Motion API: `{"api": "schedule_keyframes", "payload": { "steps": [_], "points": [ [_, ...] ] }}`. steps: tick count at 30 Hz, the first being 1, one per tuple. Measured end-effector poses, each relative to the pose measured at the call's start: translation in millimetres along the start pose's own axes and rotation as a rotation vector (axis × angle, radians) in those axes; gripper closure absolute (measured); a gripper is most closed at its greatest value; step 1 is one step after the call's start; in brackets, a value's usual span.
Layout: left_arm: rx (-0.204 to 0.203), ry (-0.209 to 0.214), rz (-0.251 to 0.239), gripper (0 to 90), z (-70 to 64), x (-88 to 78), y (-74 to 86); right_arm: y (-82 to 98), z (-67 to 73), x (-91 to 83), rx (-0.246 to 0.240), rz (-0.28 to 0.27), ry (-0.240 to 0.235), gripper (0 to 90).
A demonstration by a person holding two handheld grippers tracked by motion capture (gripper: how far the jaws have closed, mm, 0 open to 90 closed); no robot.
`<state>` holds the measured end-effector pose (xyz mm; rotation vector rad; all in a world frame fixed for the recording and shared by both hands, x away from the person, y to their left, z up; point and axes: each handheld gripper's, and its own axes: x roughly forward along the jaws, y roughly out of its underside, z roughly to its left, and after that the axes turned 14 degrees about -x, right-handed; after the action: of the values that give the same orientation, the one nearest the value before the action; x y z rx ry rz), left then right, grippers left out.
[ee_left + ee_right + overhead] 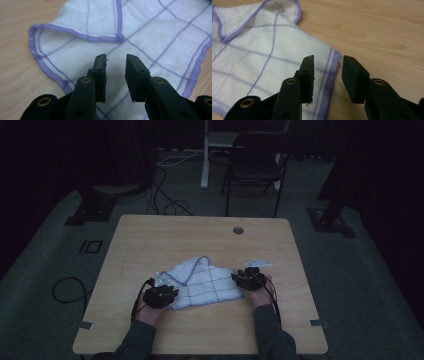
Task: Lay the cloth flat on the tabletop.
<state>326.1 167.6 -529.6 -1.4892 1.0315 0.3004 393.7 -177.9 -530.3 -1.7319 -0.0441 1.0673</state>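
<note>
White cloth (pixel 202 282) with purple lines lies partly folded (one corner turned over) mid-counter (pixel 150 240); my left gripper (pixel 115 65) and right gripper (pixel 327 65) hover at its opposite edges, jaws spread, pinching nothing.

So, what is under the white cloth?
The cloth lies on the wooden table, and bare wood shows all around it. One flap is folded over, with more cloth beneath it. Whatever might lie under the cloth itself is covered. Both tongs are open at its edges.

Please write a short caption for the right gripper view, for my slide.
Open right gripper poised over the purple-hemmed corner of a white checked cloth on a wooden table.
</note>
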Motion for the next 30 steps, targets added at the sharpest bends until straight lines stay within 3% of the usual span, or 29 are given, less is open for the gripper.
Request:
{"api": "schedule_keyframes", "payload": {
  "steps": [5,10,12,14,15,16,19,26,30],
  "points": [
    [-0.008,0.003,0.004,70.8,2.3,1.2,8.2,-8.9,-9.7,10.6,0.006,0.002,-0.003,56.9],
    [0.004,-0.003,0.005,71.9,2.5,1.1,8.4,-18.1,-16.7,28.9,0.009,0.026,-0.11,51.9],
    [0.008,-0.003,0.003,72.0,2.9,1.1,8.6,-18.9,-16.0,31.4,-0.003,0.039,-0.118,52.0],
    [0.006,0.001,0.002,72.0,3.7,1.2,8.5,-19.3,-14.2,34.5,-0.022,0.061,-0.128,59.6],
    [0.003,0.002,-0.002,72.1,4.0,1.4,8.6,-19.2,-13.4,34.9,-0.032,0.068,-0.131,66.3],
    [0.004,0.002,-0.001,72.2,4.3,1.5,8.4,-19.4,-11.8,33.0,-0.046,0.072,-0.116,78.4],
    [0.006,0.0,-0.003,72.2,4.6,1.9,8.0,-20.1,-12.7,28.5,-0.041,0.061,-0.11,85.7],
    [0.007,-0.006,-0.004,71.8,3.7,3.7,6.4,-31.9,-13.0,7.0,-0.07,0.005,-0.066,87.5],
    [0.008,-0.006,-0.003,71.7,3.4,3.8,6.3,-35.7,-7.2,-3.0,-0.089,-0.016,-0.069,87.5]
  ]
}}
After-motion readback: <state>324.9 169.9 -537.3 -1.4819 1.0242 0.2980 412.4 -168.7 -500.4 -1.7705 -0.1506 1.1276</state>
